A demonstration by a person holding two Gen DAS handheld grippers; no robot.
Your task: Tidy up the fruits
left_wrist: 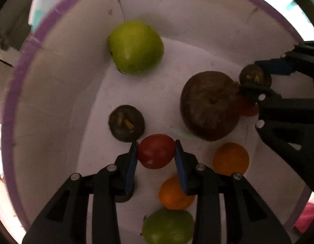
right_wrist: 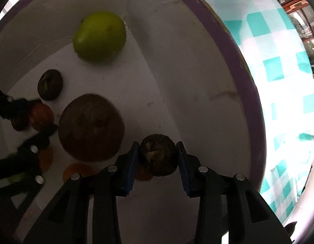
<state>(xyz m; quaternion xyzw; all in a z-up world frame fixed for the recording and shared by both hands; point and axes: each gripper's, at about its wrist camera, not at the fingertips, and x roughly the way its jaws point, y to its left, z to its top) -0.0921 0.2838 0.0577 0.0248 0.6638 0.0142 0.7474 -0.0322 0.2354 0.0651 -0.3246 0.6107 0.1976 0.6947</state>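
- We are looking down into a white box with a purple rim (left_wrist: 13, 85); it sits on a teal-and-white checked cloth (right_wrist: 275, 69), which only the right wrist view shows clearly.
- Our left gripper (left_wrist: 156, 152) is clamped on a small red fruit (left_wrist: 156, 153) near the middle of the box floor, its blue pads touching both flanks.
- Our right gripper (right_wrist: 158, 155) is clamped on a small dark round fruit (right_wrist: 158, 155) close to the box wall, just beside the big brown fruit (right_wrist: 91, 127).
- We judge both held fruits light, firm and smooth, so they could roll out of a shallow pinch; taking them across the widest part, as now, looks right, with modest pressure to avoid bruising.
- The left wrist view alone shows two oranges (left_wrist: 231, 158) and a green fruit (left_wrist: 167, 226) near its bottom edge.
- Both views show the green apple (left_wrist: 135, 46) and another dark fruit (left_wrist: 126, 123) lying apart on the floor.
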